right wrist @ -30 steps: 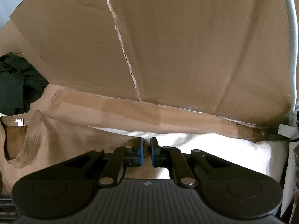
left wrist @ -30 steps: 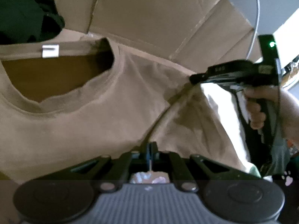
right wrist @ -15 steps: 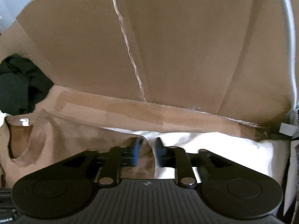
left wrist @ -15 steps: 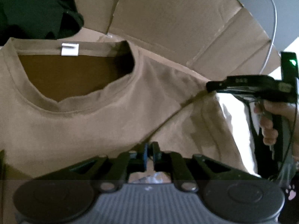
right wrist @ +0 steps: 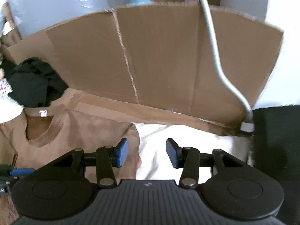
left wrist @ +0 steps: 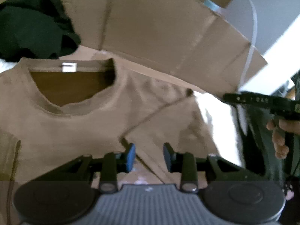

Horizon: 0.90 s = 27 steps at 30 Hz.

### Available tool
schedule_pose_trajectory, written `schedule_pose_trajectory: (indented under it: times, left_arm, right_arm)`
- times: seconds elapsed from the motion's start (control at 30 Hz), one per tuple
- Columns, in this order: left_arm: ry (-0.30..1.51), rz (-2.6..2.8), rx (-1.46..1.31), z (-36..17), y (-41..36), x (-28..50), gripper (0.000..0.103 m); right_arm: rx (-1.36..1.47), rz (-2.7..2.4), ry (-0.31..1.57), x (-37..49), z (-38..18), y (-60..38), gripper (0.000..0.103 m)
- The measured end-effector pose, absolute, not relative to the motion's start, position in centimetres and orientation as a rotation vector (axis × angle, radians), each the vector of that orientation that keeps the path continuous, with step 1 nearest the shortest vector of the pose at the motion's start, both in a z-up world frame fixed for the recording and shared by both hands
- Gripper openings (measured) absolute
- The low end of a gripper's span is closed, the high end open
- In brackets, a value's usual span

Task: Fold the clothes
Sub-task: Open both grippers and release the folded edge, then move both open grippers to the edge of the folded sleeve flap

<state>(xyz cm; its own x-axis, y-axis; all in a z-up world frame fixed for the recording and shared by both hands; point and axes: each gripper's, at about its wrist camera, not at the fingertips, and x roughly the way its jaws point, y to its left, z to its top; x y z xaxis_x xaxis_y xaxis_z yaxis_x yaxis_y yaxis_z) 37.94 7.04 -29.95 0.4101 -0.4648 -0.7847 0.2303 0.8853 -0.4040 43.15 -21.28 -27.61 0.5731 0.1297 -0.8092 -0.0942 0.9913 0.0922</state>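
Observation:
A tan T-shirt (left wrist: 65, 131) lies flat on cardboard, its collar and white label (left wrist: 69, 67) toward the back. Its sleeve (left wrist: 168, 123) is folded in over the body. My left gripper (left wrist: 149, 157) hovers above the sleeve fold; its jaws are opening and nothing is pinched between them. My right gripper (right wrist: 147, 154) stands open above the shirt's edge (right wrist: 131, 138) and a white cloth (right wrist: 187, 144), holding nothing. In the left wrist view the right gripper (left wrist: 262, 103) shows at the right, held by a hand (left wrist: 279, 140).
A cardboard wall (right wrist: 159, 56) stands upright right behind the shirt. A dark crumpled garment (left wrist: 31, 28) lies at the back left. A grey cable (right wrist: 211, 37) hangs over the cardboard. A black surface (right wrist: 275, 140) borders the white cloth on the right.
Both grippers were shut on the shirt's folded sleeve; both have opened, let it go and lifted back. The sleeve stays folded on the shirt.

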Motion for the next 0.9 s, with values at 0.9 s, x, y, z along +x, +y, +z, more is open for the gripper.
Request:
schedule_pose_trajectory:
  times: [0.9]
  left_arm:
    - [1.106,-0.67,-0.032,-30.6,-1.1,31.0,0.05]
  right_arm:
    - [-0.042,0.22,1.096,32.4,-29.9,-22.5,0.052]
